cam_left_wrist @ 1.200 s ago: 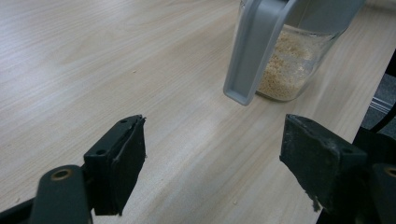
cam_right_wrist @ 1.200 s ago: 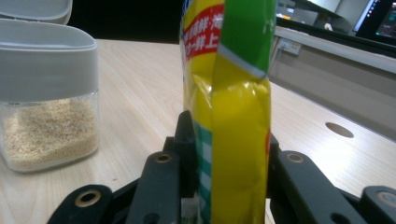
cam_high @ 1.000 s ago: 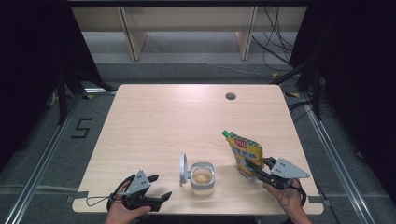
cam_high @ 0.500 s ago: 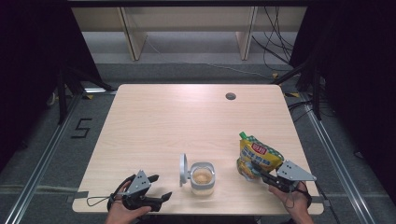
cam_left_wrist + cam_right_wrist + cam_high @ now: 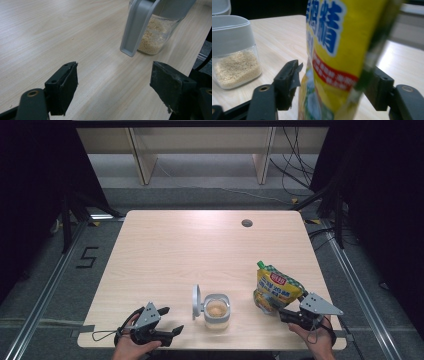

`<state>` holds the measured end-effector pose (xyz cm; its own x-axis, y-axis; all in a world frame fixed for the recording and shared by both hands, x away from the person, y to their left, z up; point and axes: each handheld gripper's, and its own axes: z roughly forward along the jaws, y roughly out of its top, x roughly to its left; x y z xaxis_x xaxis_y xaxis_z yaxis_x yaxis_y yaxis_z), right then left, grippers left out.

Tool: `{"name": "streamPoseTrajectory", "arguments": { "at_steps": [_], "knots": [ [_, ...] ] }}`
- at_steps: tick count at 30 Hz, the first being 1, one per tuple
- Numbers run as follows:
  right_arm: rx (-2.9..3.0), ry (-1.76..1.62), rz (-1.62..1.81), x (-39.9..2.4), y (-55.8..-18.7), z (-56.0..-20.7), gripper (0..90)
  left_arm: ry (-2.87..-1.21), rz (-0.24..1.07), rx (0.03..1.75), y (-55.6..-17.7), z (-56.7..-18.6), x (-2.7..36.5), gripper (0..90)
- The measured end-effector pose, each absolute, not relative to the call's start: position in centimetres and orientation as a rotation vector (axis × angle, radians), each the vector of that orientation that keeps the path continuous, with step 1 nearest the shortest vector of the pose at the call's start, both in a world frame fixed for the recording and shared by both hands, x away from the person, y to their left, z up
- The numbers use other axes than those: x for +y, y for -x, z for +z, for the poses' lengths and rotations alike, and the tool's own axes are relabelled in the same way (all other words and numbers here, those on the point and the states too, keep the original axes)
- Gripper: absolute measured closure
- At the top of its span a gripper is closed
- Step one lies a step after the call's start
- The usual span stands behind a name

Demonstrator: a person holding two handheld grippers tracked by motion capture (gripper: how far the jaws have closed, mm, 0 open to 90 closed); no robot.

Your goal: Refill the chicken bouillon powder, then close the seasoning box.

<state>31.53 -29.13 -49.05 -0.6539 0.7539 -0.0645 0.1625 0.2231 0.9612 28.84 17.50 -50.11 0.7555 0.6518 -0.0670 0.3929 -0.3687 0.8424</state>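
The right claw (image 5: 285,313) has just been opening: its jaws now stand apart on either side of the yellow pouch (image 5: 274,289), which sits between them in the right gripper view with a gap showing at the left pad, so the grip looks released rather than pressing. The pouch (image 5: 342,50) stands nearly upright on the surface near the right front corner, its green spout end leaning up and away from the person. The left claw (image 5: 170,320) rests low at the front left with jaws wide and nothing between them (image 5: 113,82); it points toward the clear jar (image 5: 217,311).

That jar (image 5: 156,32) stands just left of the pouch, apart from it, about a third full of pale granules, with its grey flip lid (image 5: 196,300) swung up and open on the left side.

The step in hand reads as setting the pouch down after filling. Next, the right claw would need to back off without tipping the pouch, and one claw would need to push the lid down.

The surface (image 5: 200,250) is light wood with a small round grommet (image 5: 246,223) near the back. Beyond it lie a grey floor, a pale wooden shelf frame (image 5: 142,160), dark curtains and trailing cables.
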Motion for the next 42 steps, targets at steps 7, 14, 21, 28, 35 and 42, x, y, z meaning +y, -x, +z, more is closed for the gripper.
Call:
{"name": "streamPoseTrajectory", "arguments": {
  "at_steps": [7, 14, 21, 28, 35, 42],
  "knots": [
    [1.98, -0.965, 1.353, -29.7, -29.3, -48.3, 27.1, -2.002, 0.343, 0.795, -28.8, -50.0, 17.5, 21.6],
    [2.053, -1.042, 1.253, -29.7, -28.4, -48.3, 23.1, -1.986, 0.341, 0.809, -28.8, -50.0, 17.4, 21.6],
    [2.111, -1.074, 1.159, -30.3, -27.4, -48.4, 19.9, -1.993, 0.33, 0.81, -28.7, -50.0, 17.3, 21.6],
    [2.14, -1.036, 1.085, -30.1, -26.8, -48.6, 20.0, -1.98, 0.324, 0.81, -28.7, -49.9, 17.1, 21.7],
    [2.159, -1.058, 1.057, -30.0, -26.6, -48.7, 20.8, -1.963, 0.312, 0.814, -28.7, -49.4, 17.1, 22.3],
    [2.16, -1.023, 1.043, -30.3, -26.7, -48.6, 21.7, -1.944, 0.325, 0.785, -28.8, -48.4, 17.5, 46.2]
  ]
}}
